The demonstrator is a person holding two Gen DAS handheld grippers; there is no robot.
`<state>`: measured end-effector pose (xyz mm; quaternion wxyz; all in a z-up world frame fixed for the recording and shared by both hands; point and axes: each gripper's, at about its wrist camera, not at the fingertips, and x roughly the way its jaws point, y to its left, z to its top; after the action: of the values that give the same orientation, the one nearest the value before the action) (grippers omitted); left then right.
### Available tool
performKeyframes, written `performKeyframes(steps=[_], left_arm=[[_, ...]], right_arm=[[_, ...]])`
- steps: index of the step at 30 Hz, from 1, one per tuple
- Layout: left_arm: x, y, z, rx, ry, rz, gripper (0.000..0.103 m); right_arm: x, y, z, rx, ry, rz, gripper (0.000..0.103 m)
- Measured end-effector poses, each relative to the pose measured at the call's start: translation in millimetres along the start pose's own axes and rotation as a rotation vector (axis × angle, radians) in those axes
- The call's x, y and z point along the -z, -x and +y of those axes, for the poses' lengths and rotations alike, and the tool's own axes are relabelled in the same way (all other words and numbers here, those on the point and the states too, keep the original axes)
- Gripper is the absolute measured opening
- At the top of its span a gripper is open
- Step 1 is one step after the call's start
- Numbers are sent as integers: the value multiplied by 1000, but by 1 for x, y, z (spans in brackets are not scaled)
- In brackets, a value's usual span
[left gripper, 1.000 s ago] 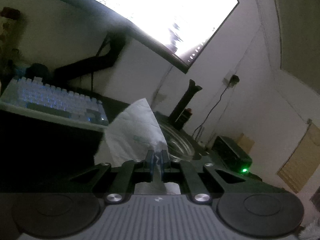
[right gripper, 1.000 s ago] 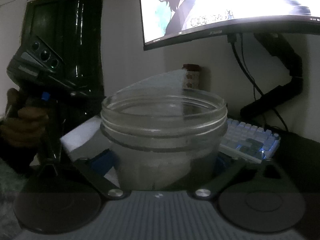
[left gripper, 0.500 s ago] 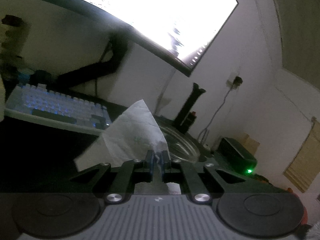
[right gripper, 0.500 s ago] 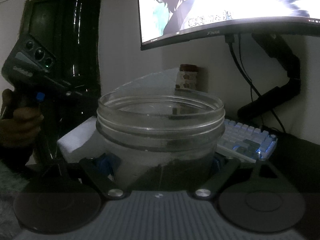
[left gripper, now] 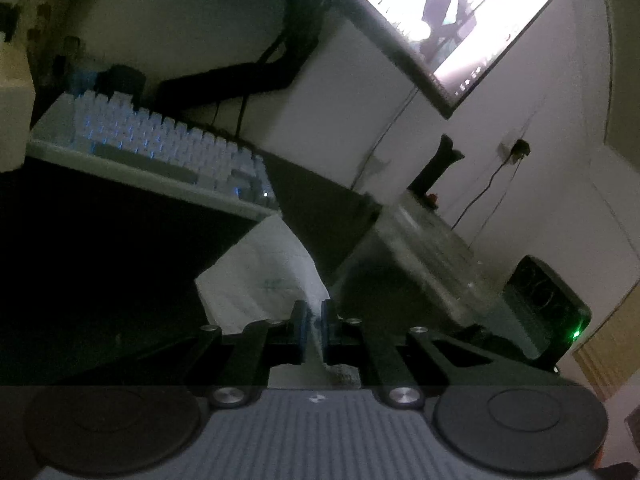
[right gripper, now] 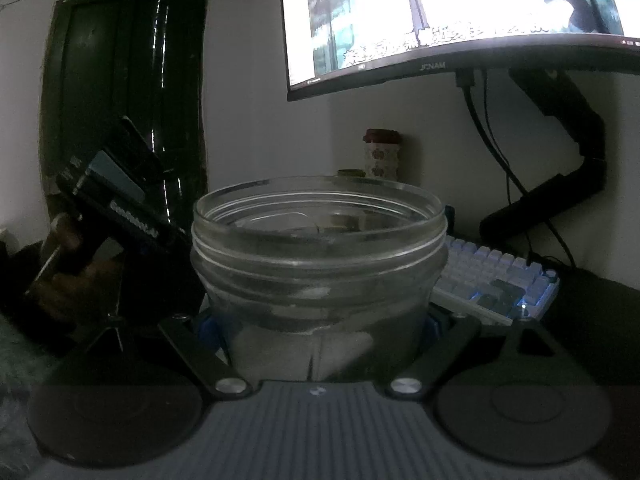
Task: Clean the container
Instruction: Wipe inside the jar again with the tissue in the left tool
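Observation:
My right gripper (right gripper: 320,326) is shut on a clear glass jar (right gripper: 319,264) with a wide threaded mouth, held upright and filling the middle of the right wrist view. The jar also shows in the left wrist view (left gripper: 436,256), to the right of the fingers. My left gripper (left gripper: 313,318) is shut on a white tissue (left gripper: 260,276) that sticks out ahead and to the left of the fingertips, outside the jar. The left gripper's body and the hand holding it show at the left of the right wrist view (right gripper: 100,216).
A white backlit keyboard (left gripper: 160,152) (right gripper: 496,276) lies on the dark desk under a bright monitor (right gripper: 460,16) on a black arm (right gripper: 560,184). A cup with a dark red lid (right gripper: 380,154) stands behind the jar. A black box with a green light (left gripper: 548,304) sits at the right.
The left gripper has tilted and drawn back, taking the tissue away from the jar's mouth. No tissue shows behind or inside the jar in the right wrist view now. The right gripper still holds the jar.

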<state>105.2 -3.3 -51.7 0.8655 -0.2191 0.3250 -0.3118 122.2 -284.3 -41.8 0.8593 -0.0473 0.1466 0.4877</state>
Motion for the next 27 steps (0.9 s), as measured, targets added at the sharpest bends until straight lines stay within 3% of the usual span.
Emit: performKeyframes(steps=[8, 18, 24, 27], left_arm=[[2, -16, 28, 32, 119, 74, 4], [-6, 19, 0, 179, 96, 20, 4], [2, 26, -31, -8, -55, -60, 4], [3, 20, -32, -90, -94, -60, 5]], right_arm=[[0, -1, 2, -3, 0, 0, 90], [-1, 1, -1, -20, -2, 0, 91], [-1, -2, -2, -24, 3, 15, 91], [-2, -1, -2, -23, 3, 14, 91]])
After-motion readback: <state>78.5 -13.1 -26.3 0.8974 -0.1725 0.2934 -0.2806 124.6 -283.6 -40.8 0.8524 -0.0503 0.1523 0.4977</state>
